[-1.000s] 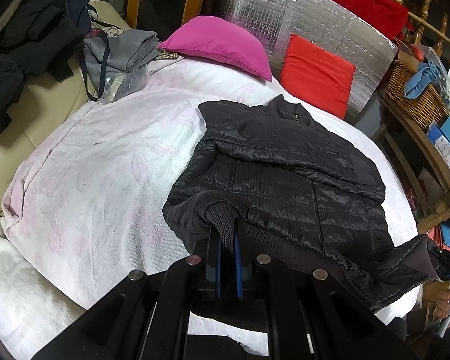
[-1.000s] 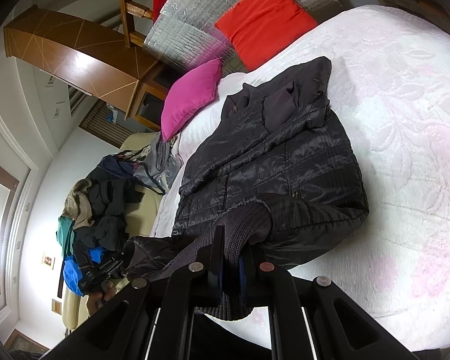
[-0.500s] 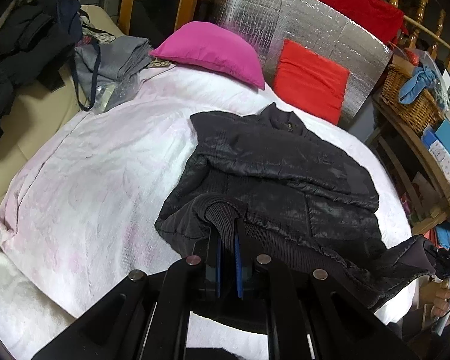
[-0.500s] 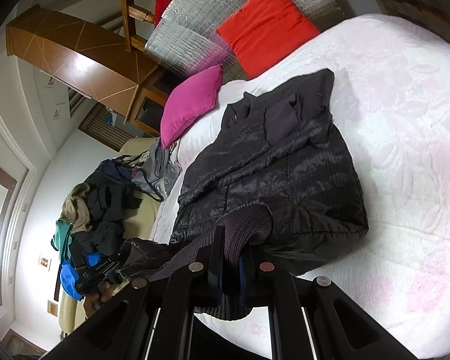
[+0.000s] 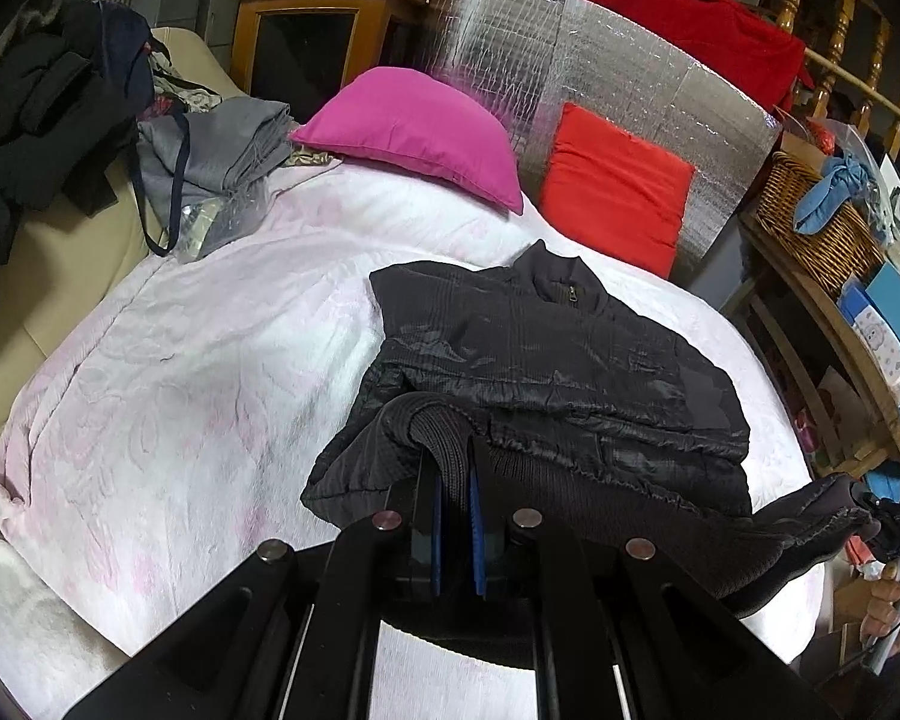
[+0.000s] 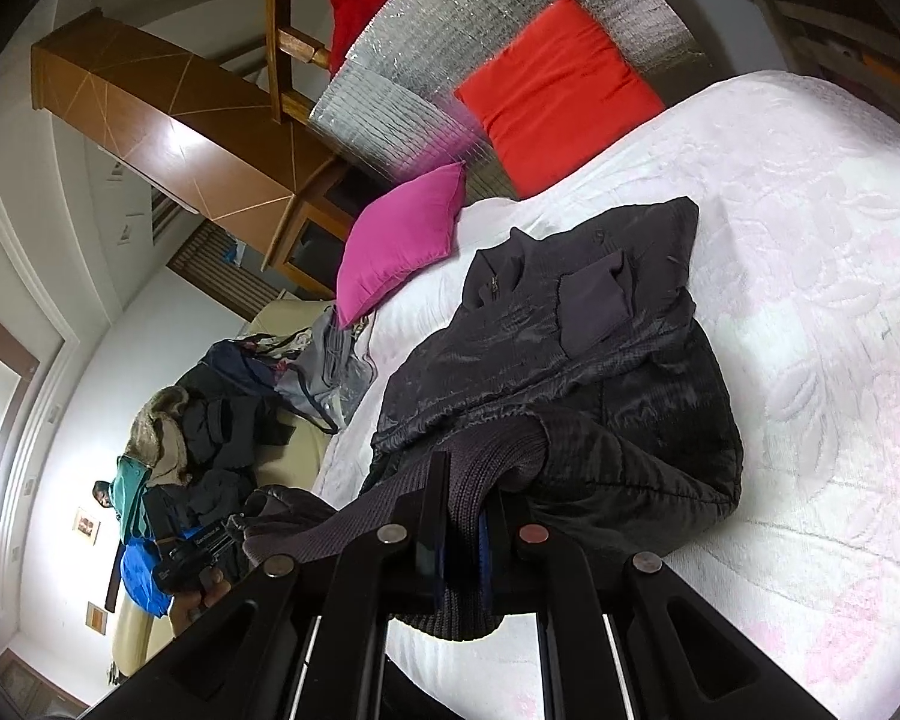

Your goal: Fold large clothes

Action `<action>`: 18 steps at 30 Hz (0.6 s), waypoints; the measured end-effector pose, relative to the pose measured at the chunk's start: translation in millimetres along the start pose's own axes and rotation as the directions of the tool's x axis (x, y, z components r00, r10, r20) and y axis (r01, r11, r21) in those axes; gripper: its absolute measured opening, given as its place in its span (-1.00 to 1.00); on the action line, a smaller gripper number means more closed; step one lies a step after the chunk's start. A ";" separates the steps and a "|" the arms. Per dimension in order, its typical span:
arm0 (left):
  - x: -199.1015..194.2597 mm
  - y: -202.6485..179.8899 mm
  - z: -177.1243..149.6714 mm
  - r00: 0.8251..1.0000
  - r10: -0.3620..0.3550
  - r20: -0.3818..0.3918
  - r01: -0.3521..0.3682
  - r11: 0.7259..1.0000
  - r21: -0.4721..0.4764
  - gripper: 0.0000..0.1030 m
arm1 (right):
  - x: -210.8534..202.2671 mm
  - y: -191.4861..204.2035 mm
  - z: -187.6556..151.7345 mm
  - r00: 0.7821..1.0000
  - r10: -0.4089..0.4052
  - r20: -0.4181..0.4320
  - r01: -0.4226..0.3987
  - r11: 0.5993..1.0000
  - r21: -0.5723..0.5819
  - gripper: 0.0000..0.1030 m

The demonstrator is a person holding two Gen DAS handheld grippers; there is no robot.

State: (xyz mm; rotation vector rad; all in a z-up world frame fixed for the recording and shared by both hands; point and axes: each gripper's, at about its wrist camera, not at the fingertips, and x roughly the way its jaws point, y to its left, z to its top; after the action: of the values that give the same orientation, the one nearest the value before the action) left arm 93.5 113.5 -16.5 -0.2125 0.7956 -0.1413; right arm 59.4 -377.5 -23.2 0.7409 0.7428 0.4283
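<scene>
The black quilted padded jacket (image 5: 546, 372) lies on the white-and-pink patterned bed cover (image 5: 198, 372), straight ahead of both grippers, collar at the far end toward the red square cushion (image 5: 618, 180). The left gripper (image 5: 453, 480) pinches the ribbed knit hem at its near-left corner, fingers pressed on the fabric; the right gripper (image 6: 459, 516) is likewise clamped on the ribbed hem at the opposite corner.

Over the last second the hem has been carried forward and up: in the left wrist view the jacket body now fills more of the frame, and its lower part has doubled over itself, so the garment reads shorter front to back. That suggests the bottom-to-collar fold is under way but not laid down. The knit band between the two grippers sags slightly, though the fisheye edge makes its tension hard to judge. Next, the hem probably needs to travel further ahead to meet the collar before release.
</scene>
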 end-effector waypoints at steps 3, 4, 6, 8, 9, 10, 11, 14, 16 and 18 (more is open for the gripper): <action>-3.1 -1.0 0.1 1.000 -0.001 0.004 0.001 1.000 0.007 -0.85 | -2.8 1.3 -0.8 1.000 0.000 0.004 0.000 1.000 0.000 -0.85; -4.4 -1.5 0.7 1.000 -0.002 0.006 0.002 1.000 0.009 -0.85 | -3.7 1.6 -0.7 1.000 -0.001 0.006 0.001 1.000 0.000 -0.85; -6.4 -2.9 2.0 1.000 -0.004 0.011 0.004 1.000 0.012 -0.85 | -4.6 1.5 0.5 1.000 -0.004 0.009 0.004 1.000 0.001 -0.85; -8.5 -4.4 4.4 1.000 -0.007 0.021 0.007 1.000 0.015 -0.85 | -5.8 1.5 2.5 1.000 -0.004 0.016 0.004 1.000 0.002 -0.85; -8.9 -4.8 5.2 1.000 -0.007 0.024 0.007 1.000 0.016 -0.85 | -6.3 2.0 3.2 1.000 -0.005 0.020 0.005 1.000 0.001 -0.85; -9.4 -6.0 6.6 1.000 -0.008 0.028 0.007 1.000 0.020 -0.85 | -6.7 2.5 4.5 1.000 -0.005 0.023 0.005 1.000 -0.001 -0.85; -9.1 -7.2 8.4 0.999 -0.007 0.031 0.007 1.000 0.024 -0.85 | -6.4 2.8 6.2 1.000 -0.005 0.025 0.005 1.000 -0.003 -0.85; -6.0 -9.7 15.0 0.999 -0.004 0.035 0.003 1.000 0.030 -0.85 | -5.6 4.6 12.2 0.999 -0.006 0.032 0.007 1.000 -0.008 -0.85; -4.1 -11.7 19.9 0.999 -0.001 0.040 -0.001 0.999 0.034 -0.85 | -4.1 6.1 18.6 0.999 -0.004 0.039 0.005 1.000 -0.014 -0.85; -1.9 -13.2 24.5 0.999 0.006 0.043 -0.007 0.999 0.036 -0.85 | -3.0 6.8 24.5 0.999 -0.001 0.046 0.001 1.000 -0.016 -0.85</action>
State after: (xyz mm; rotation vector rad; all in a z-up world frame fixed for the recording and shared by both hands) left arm 109.3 104.4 4.8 -0.1783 0.7504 -0.1444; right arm 74.7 -385.7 -4.5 0.7333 0.6964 0.4146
